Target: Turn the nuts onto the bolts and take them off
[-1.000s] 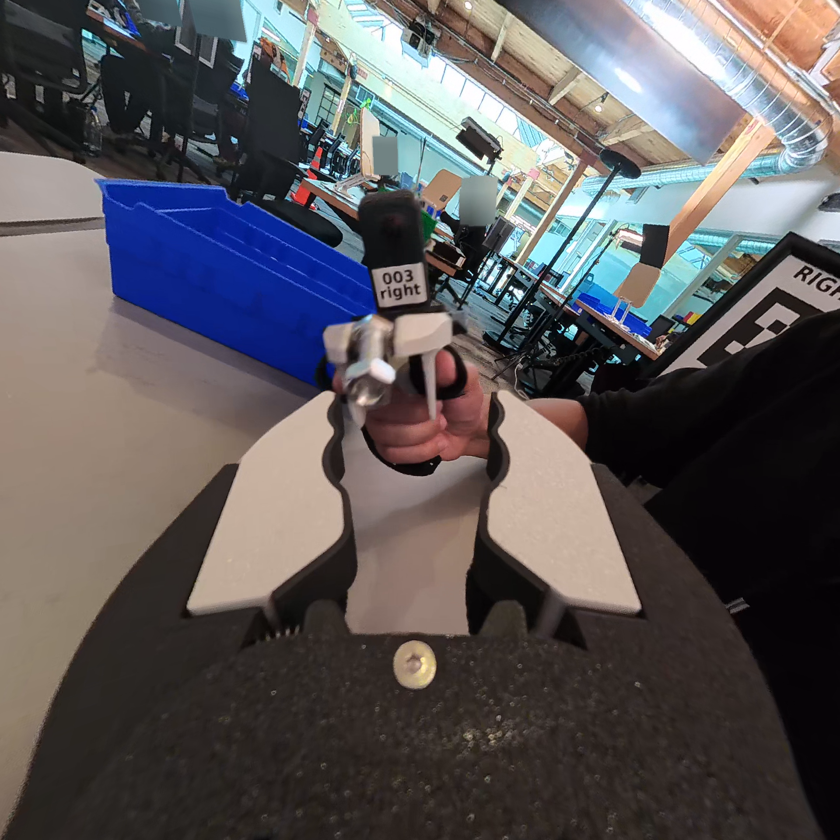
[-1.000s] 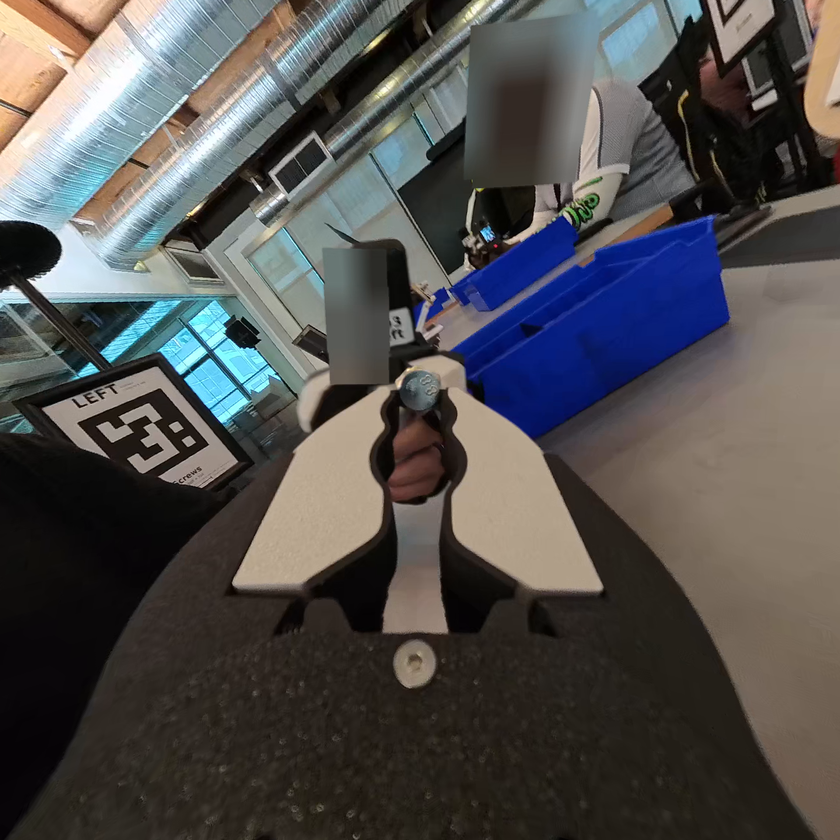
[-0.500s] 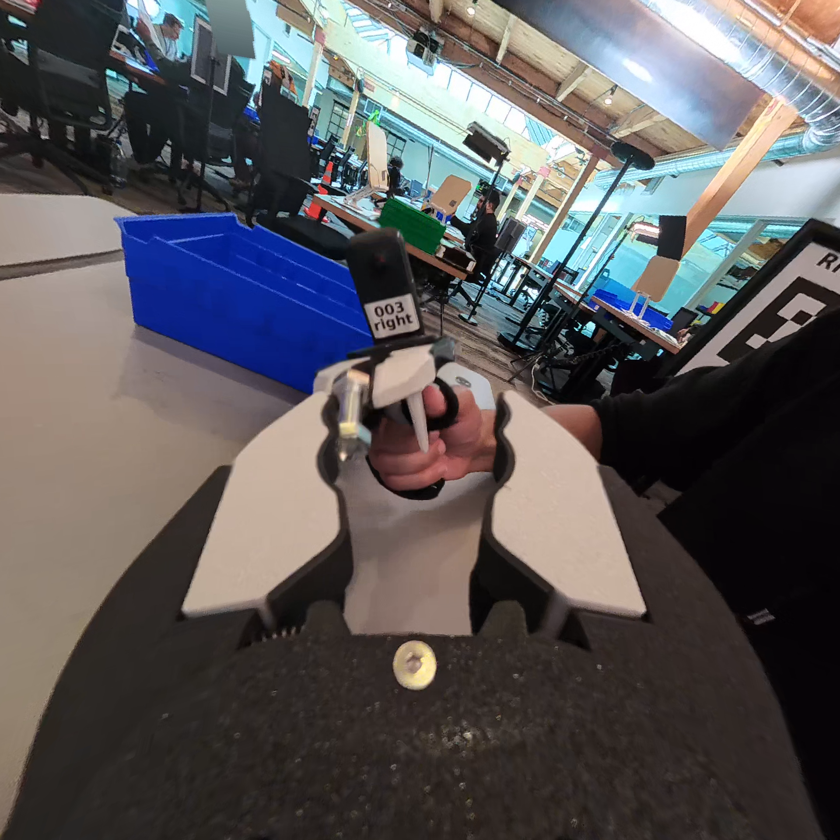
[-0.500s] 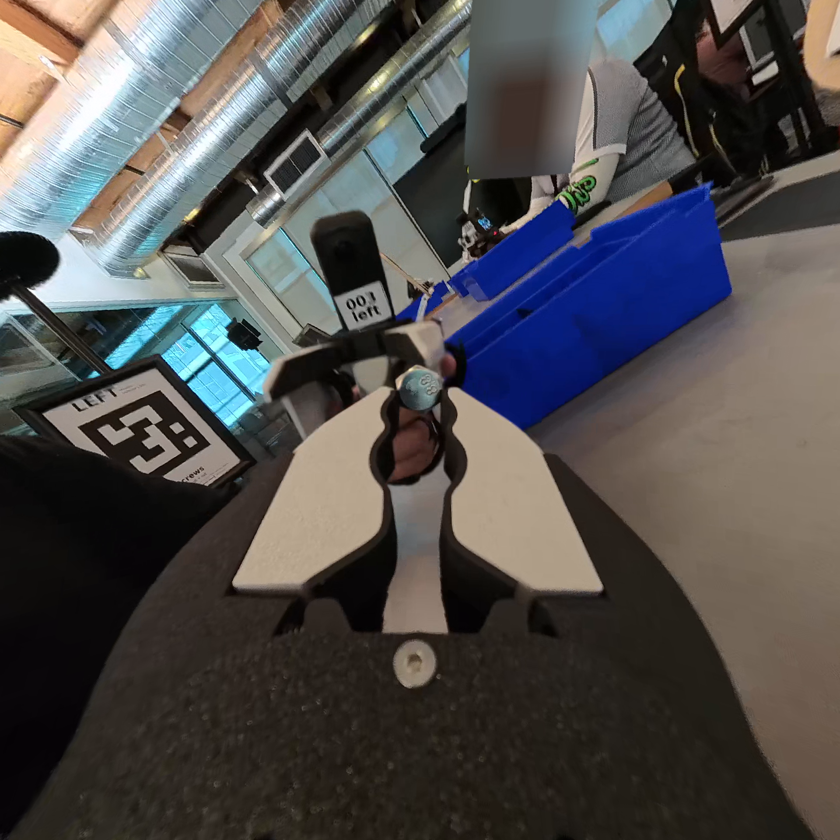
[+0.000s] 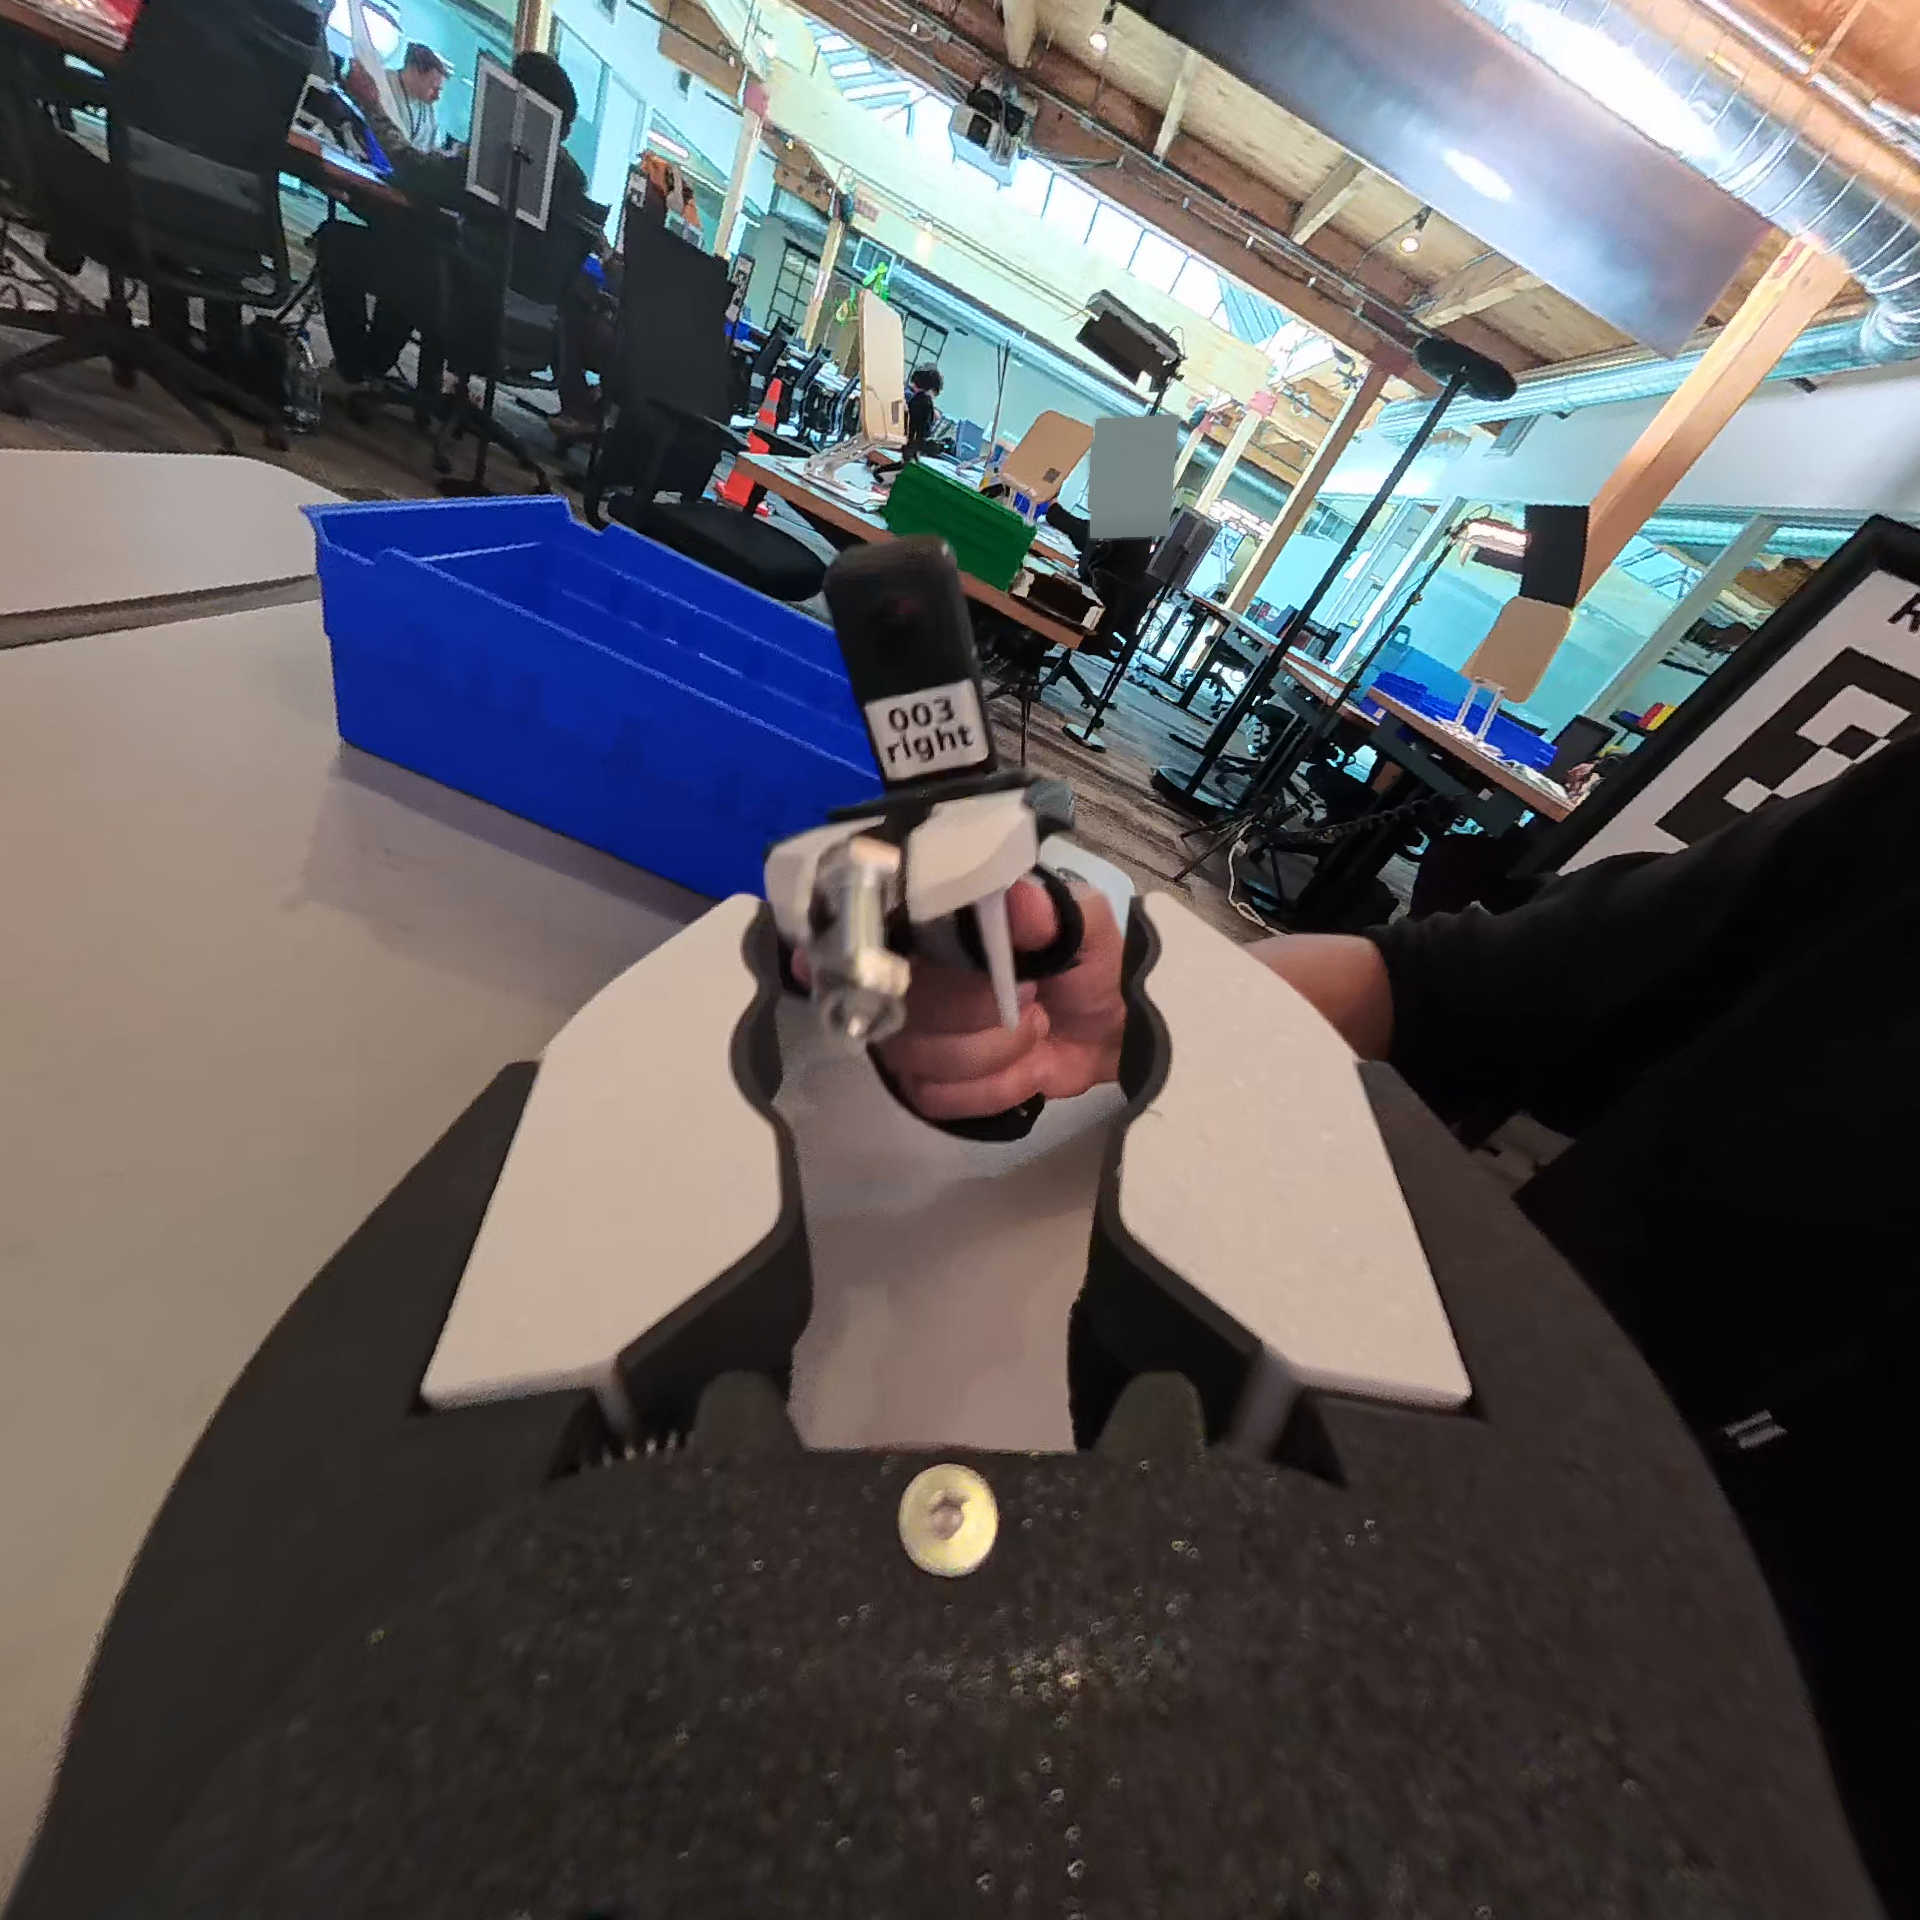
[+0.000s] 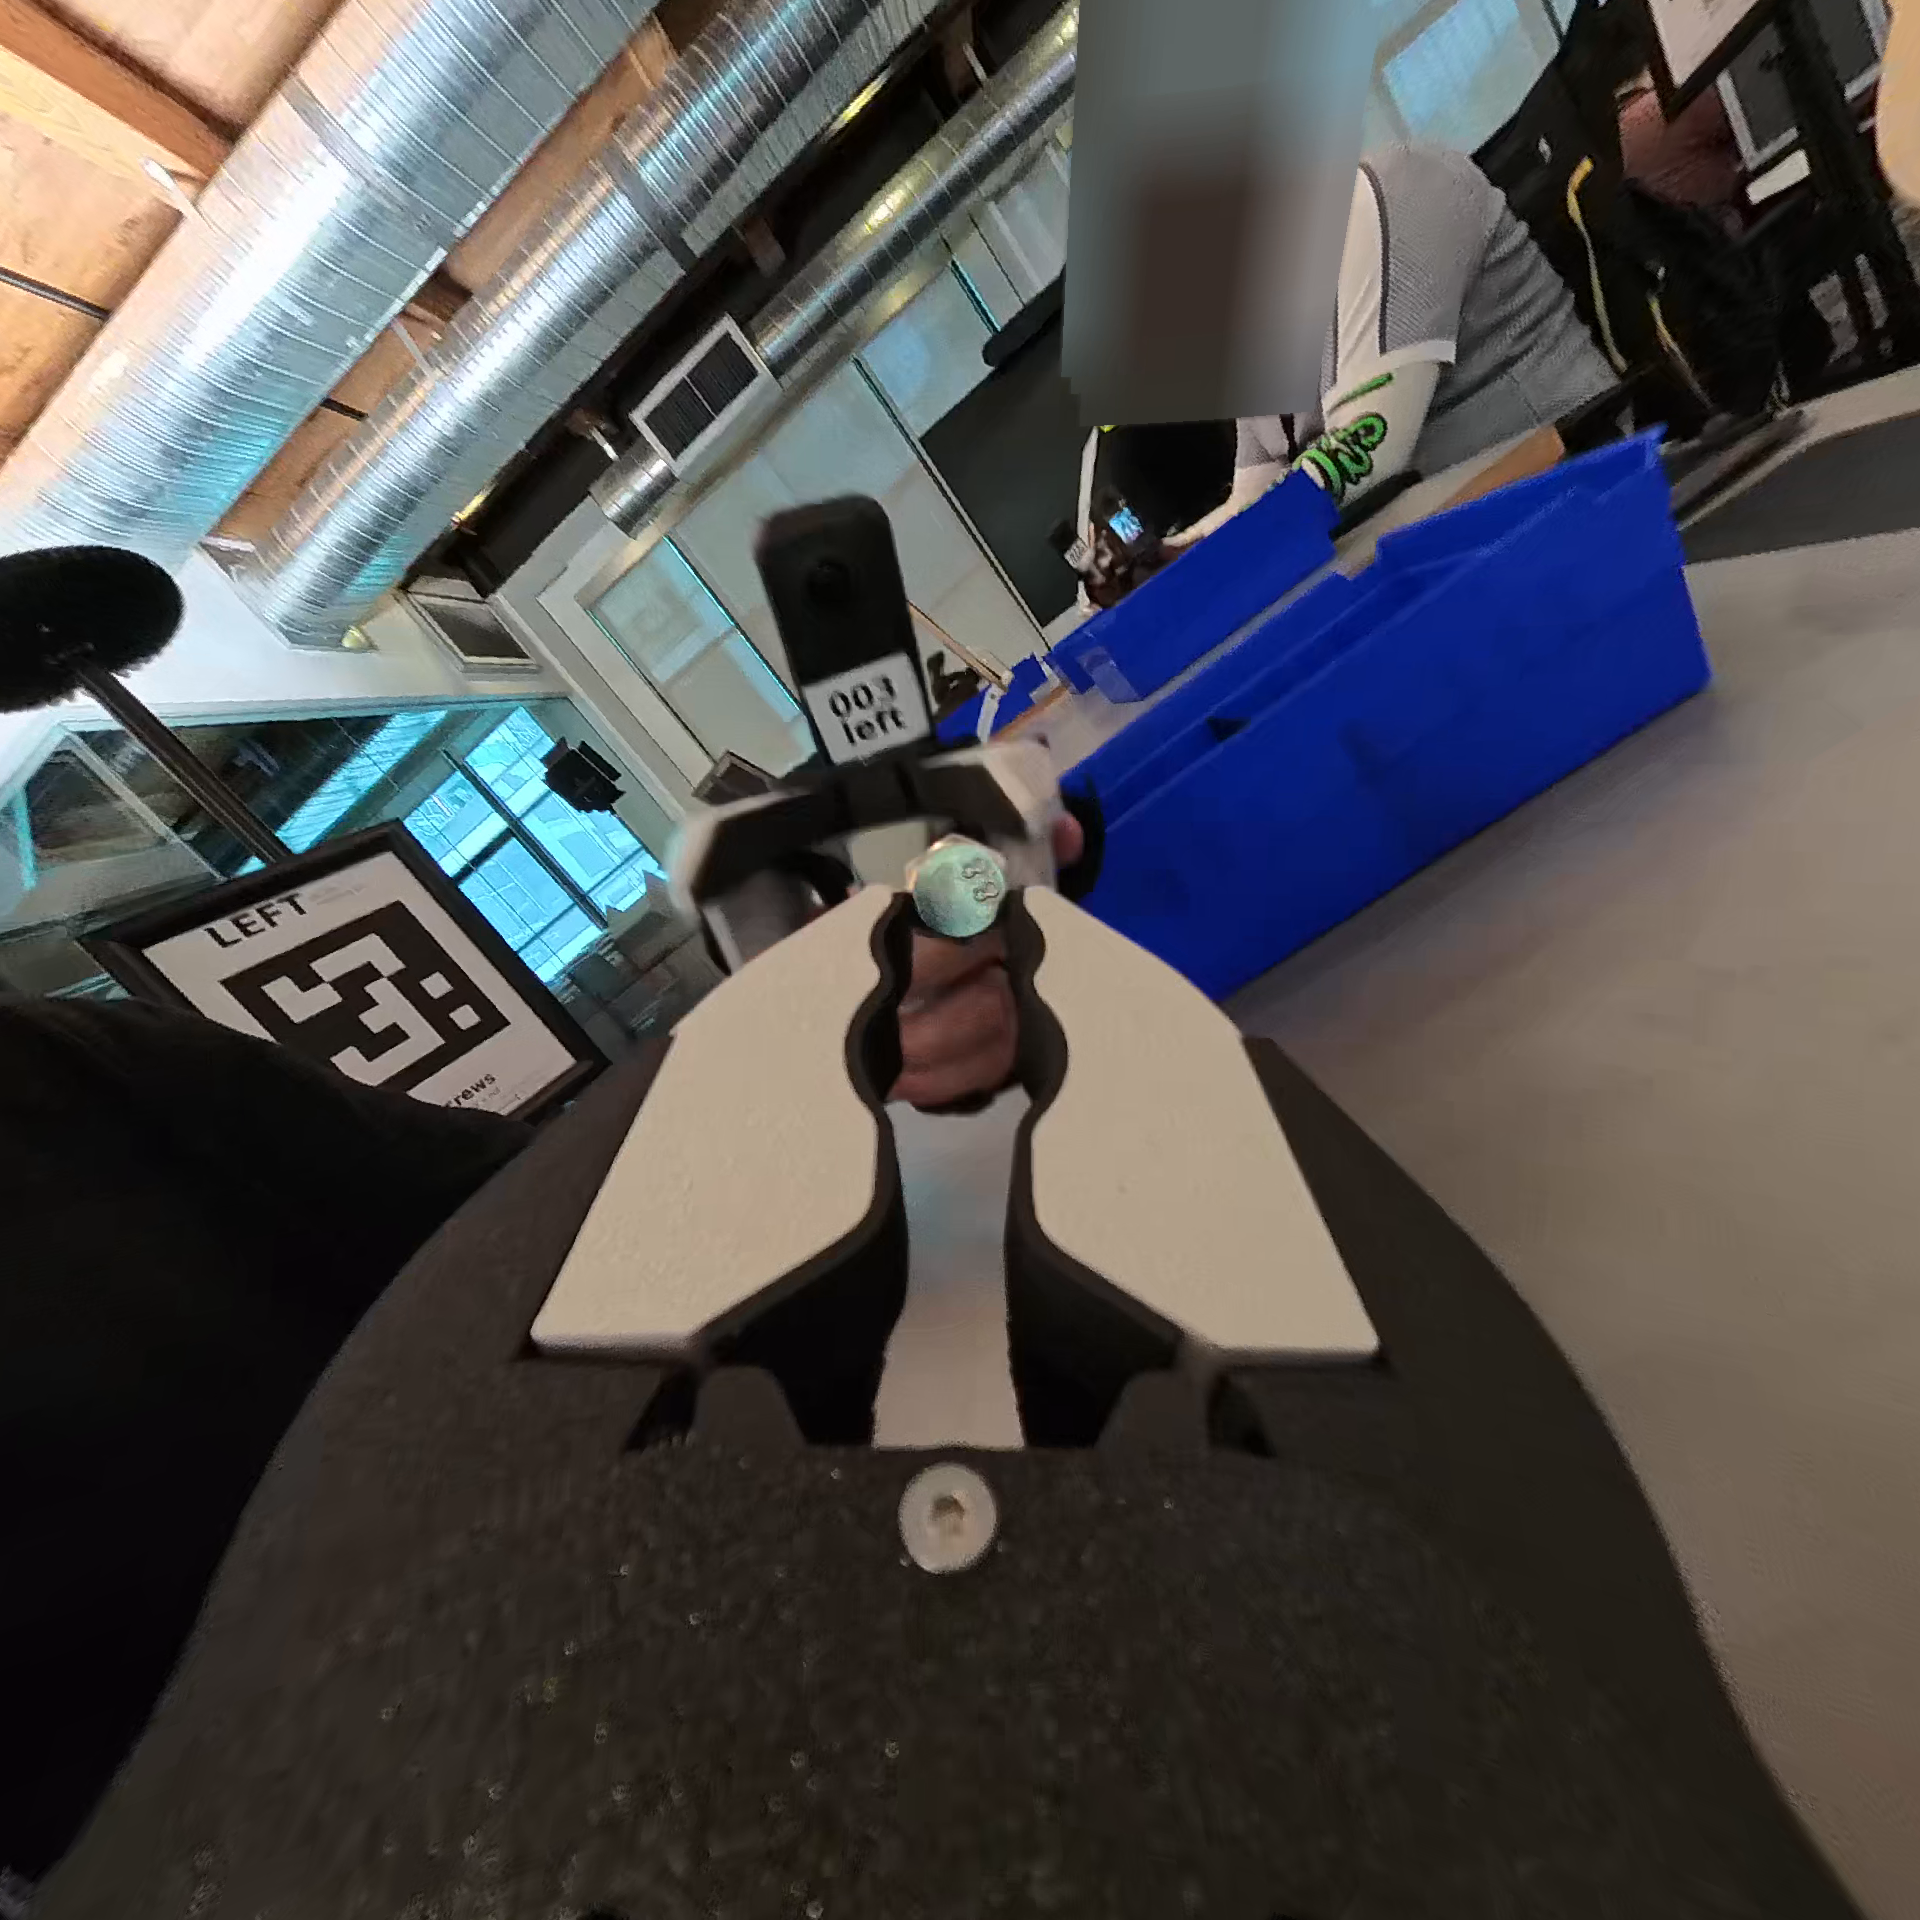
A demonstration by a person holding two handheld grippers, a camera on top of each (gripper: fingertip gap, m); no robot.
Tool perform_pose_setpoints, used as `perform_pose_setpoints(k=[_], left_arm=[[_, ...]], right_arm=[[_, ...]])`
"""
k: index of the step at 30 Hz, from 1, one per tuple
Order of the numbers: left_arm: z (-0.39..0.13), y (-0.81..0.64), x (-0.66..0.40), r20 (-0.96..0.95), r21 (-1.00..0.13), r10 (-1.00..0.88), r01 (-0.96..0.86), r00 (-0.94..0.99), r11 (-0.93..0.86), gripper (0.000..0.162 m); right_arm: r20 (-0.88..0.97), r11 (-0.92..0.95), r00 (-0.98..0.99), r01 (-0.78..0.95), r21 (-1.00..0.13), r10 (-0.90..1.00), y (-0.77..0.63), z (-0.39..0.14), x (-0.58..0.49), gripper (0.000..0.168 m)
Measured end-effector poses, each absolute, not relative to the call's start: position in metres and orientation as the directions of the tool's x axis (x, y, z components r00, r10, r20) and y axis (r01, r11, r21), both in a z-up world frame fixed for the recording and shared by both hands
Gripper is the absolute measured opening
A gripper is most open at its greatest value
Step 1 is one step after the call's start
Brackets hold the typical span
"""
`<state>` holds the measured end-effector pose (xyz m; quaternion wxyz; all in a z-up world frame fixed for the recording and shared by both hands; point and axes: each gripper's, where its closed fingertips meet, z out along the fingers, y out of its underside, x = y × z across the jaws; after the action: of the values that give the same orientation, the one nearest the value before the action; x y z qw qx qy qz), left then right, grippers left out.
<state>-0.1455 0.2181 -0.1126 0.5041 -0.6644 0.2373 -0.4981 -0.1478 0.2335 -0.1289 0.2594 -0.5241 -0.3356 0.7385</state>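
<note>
Left wrist view: the left gripper (image 5: 940,1023) has its two white fingers spread wide, nothing between them. Through the gap, at about 12 o'clock, the right gripper (image 5: 883,914) faces this camera, pinched on a silver bolt (image 5: 857,951) whose threaded end points toward the lens; a nut (image 5: 868,987) seems to sit near that end, though blur makes this uncertain. A hand (image 5: 1013,1023) grips the right tool's handle, black sleeve trailing to 3 o'clock. A blue bin (image 5: 582,686) stands on the grey table (image 5: 187,987) at 10 o'clock.

Right wrist view: the right gripper (image 6: 958,920) is clamped on the bolt (image 6: 958,891), its hex head toward the camera at 12 o'clock. Just behind it the left gripper (image 6: 862,831) shows with fingers apart. Blue bins (image 6: 1403,748) lie at 2 o'clock, a framed marker sign (image 6: 353,997) at 9 o'clock.
</note>
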Motion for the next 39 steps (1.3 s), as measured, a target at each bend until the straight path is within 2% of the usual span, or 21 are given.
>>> perform_pose_setpoints(k=[5,7,8,9,10,16,18,20,21,23,28,30,32,33,35,39], left_arm=[[-0.121,0.216,-0.139,0.448,-0.894,-0.815,0.176,0.367,-0.412,0.064],[-0.117,0.217,-0.137,0.436,-0.9,-0.816,0.176,0.38,-0.399,0.073],[-0.114,0.217,-0.139,0.425,-0.905,-0.818,0.177,0.388,-0.387,0.073],[-0.109,0.215,-0.14,0.417,-0.909,-0.829,0.187,0.372,-0.373,0.063],[-0.106,0.215,-0.143,0.423,-0.906,-0.828,0.201,0.368,-0.373,0.062],[-0.12,0.218,-0.142,0.456,-0.89,-0.806,0.185,0.377,-0.417,0.066],[-0.118,0.218,-0.139,0.441,-0.897,-0.814,0.178,0.378,-0.404,0.066],[-0.111,0.218,-0.139,0.428,-0.904,-0.816,0.19,0.387,-0.384,0.073],[-0.105,0.214,-0.139,0.426,-0.904,-0.83,0.204,0.359,-0.376,0.063],[-0.102,0.216,-0.144,0.432,-0.901,-0.823,0.222,0.368,-0.373,0.063],[-0.117,0.22,-0.145,0.457,-0.889,-0.804,0.208,0.381,-0.407,0.065],[-0.117,0.219,-0.14,0.442,-0.897,-0.811,0.189,0.384,-0.4,0.065],[-0.111,0.219,-0.138,0.43,-0.903,-0.813,0.197,0.393,-0.382,0.075],[-0.106,0.216,-0.139,0.418,-0.908,-0.826,0.203,0.379,-0.366,0.064],[-0.101,0.216,-0.142,0.424,-0.905,-0.824,0.219,0.376,-0.365,0.064],[-0.115,0.221,-0.146,0.449,-0.893,-0.801,0.211,0.396,-0.396,0.067]], right_arm=[[-0.568,-0.617,-0.315,-0.075,-0.784,0.76,0.243,-0.111,-0.149,0.017],[-0.587,-0.632,-0.305,-0.068,-0.772,0.75,0.245,-0.121,-0.149,0.017],[-0.602,-0.643,-0.303,-0.051,-0.764,0.739,0.243,-0.128,-0.149,0.017],[-0.607,-0.642,-0.289,-0.036,-0.766,0.74,0.241,-0.134,-0.148,0.017],[-0.608,-0.642,-0.291,-0.032,-0.766,0.739,0.238,-0.137,-0.147,0.017],[-0.565,-0.619,-0.324,-0.09,-0.78,0.759,0.242,-0.108,-0.147,0.017],[-0.579,-0.626,-0.305,-0.079,-0.776,0.756,0.245,-0.115,-0.15,0.017],[-0.601,-0.643,-0.295,-0.06,-0.764,0.742,0.243,-0.129,-0.15,0.017],[-0.611,-0.646,-0.282,-0.041,-0.763,0.74,0.241,-0.137,-0.15,0.017],[-0.62,-0.658,-0.298,-0.037,-0.752,0.725,0.237,-0.139,-0.148,0.017],[-0.567,-0.625,-0.33,-0.1,-0.774,0.755,0.242,-0.106,-0.148,0.017],[-0.575,-0.626,-0.312,-0.089,-0.775,0.756,0.245,-0.111,-0.151,0.017],[-0.597,-0.643,-0.302,-0.074,-0.762,0.743,0.244,-0.125,-0.151,0.017],[-0.616,-0.657,-0.292,-0.059,-0.752,0.731,0.244,-0.133,-0.15,0.017],[-0.628,-0.669,-0.296,-0.053,-0.742,0.72,0.241,-0.137,-0.148,0.017],[-0.579,-0.638,-0.334,-0.095,-0.764,0.744,0.241,-0.109,-0.147,0.017]])
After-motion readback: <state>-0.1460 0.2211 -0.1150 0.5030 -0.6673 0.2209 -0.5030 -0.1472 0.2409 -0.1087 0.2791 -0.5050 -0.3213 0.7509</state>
